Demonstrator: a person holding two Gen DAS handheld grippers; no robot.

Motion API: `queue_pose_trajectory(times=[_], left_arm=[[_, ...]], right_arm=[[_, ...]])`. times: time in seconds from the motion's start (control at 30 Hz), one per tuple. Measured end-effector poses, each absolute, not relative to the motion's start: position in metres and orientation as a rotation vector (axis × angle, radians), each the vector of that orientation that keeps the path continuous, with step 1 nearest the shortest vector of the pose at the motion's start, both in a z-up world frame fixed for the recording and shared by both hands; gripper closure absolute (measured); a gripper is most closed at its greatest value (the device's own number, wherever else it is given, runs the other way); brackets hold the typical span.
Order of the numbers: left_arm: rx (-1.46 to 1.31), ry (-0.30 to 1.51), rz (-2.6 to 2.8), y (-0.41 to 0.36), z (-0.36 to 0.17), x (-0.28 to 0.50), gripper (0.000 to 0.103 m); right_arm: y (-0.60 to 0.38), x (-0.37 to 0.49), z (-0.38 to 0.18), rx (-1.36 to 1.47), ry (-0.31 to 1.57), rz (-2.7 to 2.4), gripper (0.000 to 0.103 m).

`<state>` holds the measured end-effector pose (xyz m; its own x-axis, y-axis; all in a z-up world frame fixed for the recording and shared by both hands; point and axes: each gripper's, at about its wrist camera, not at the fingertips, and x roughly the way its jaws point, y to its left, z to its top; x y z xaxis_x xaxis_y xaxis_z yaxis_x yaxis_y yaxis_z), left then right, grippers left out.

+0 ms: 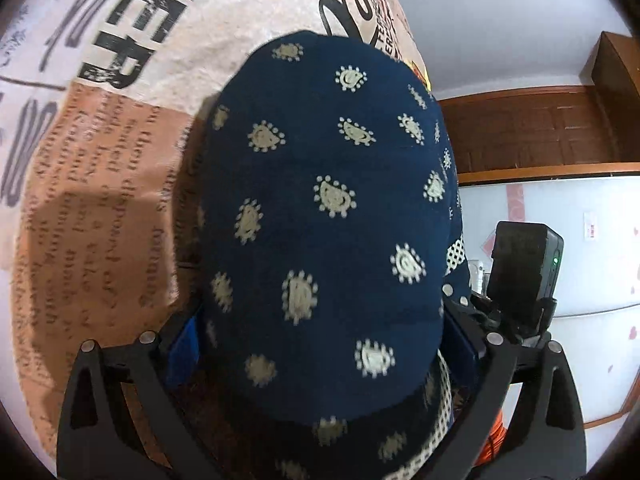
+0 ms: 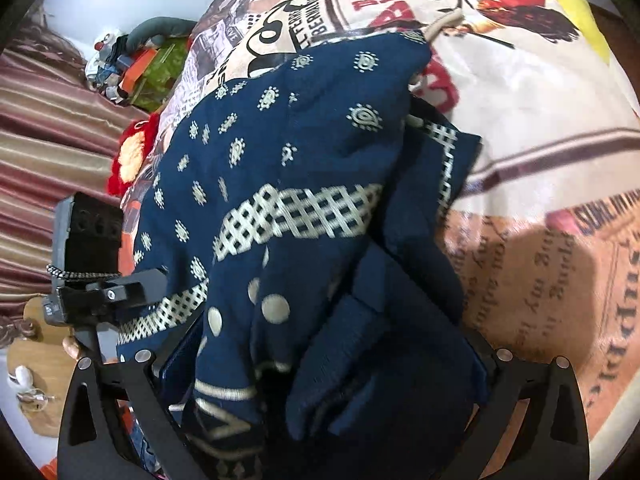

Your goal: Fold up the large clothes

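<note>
Under everything lies the big bedspread (image 2: 520,92), printed with newspaper words and cartoon pictures. It fills the left side of the left wrist view and the right side of the right wrist view.

On top of it sits the blue garment (image 2: 288,152), dark blue with small cream shapes and a cream checked band. In the right wrist view it fills the middle of the frame, bunched up in thick layers and not flat. In the left wrist view the same cloth makes a big smooth dome in the middle of the frame.

At the left edge of the right wrist view hangs a striped curtain (image 2: 44,128), with a heap of toys (image 2: 124,64) in the upper left.

The left gripper (image 1: 320,360) is spread wide. Blue cloth lies between its fingers, but the fingers stand out at the sides of the frame and do not seem to press on it. The right gripper (image 2: 320,360) has a thick wad of cloth between its fingers. I cannot tell if it is pinching the wad or just sitting around it.

My guess is that a fold is being laid down. To do it well, the left side should lift away slowly so no cloth comes along. Then the lumps need smoothing, so the checked band lies straight and the edges line up.
</note>
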<state>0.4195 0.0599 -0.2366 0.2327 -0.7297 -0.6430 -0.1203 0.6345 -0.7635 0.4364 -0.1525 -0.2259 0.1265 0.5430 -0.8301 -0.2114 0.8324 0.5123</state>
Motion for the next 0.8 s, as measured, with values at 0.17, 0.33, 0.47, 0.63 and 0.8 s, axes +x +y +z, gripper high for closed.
queue_pose_trajectory(times=[0.17, 0.33, 0.47, 0.63, 0.8], left_arm=[[-0.817, 1.262, -0.481, 0.057, -0.229, 0.412, 0.02], [-0.768, 1.233, -0.467, 0.062, -0.21, 0.397, 0.028], [-0.762, 1.215, -0.482, 0.064, -0.193, 0.386, 0.029], [-0.685, 1.164, -0.485, 0.068, -0.158, 0.362, 0.03], [-0.651, 1.093, -0.491, 0.08, -0.118, 0.34, 0.03]], right_arm=[[-0.141, 0.439, -0.222, 0.261, 1.304, 0.611, 0.022], [-0.138, 0.436, -0.22, 0.306, 1.282, 0.657, 0.044], [-0.13, 0.428, -0.209, 0.297, 1.267, 0.677, 0.055], [-0.116, 0.415, -0.19, 0.252, 1.248, 0.708, 0.059], [-0.101, 0.401, -0.163, 0.23, 1.203, 0.732, 0.06]])
